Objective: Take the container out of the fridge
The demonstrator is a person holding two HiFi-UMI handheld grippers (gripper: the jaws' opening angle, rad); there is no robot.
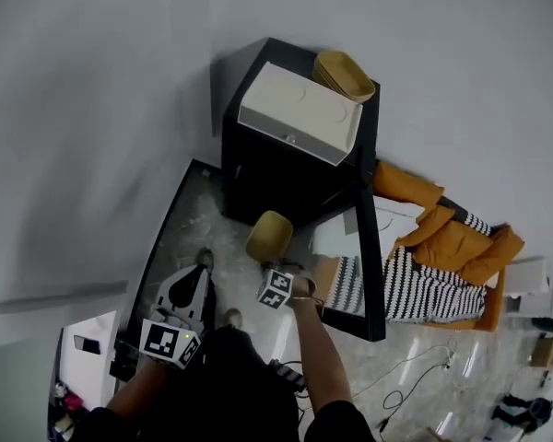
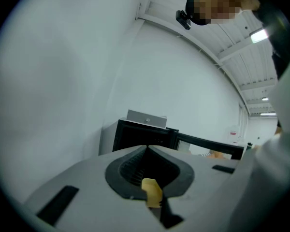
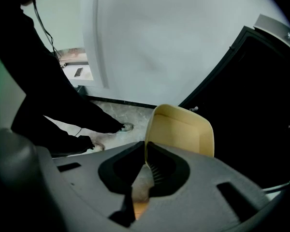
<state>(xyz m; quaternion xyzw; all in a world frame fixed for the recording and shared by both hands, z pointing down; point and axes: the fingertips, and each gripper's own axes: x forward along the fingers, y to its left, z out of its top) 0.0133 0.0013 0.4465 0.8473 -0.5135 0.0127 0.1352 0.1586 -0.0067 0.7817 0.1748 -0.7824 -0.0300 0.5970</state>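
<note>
Container (image 3: 183, 134) wall — between right gripper (image 3: 146, 167) jaws

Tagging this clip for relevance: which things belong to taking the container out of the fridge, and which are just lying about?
Part of the job: container, gripped at its wall by the right gripper; fridge, door open.
Lying about: white box and second yellow container on the fridge top; orange jacket; striped cloth. Left gripper shut, holding nothing.
</note>
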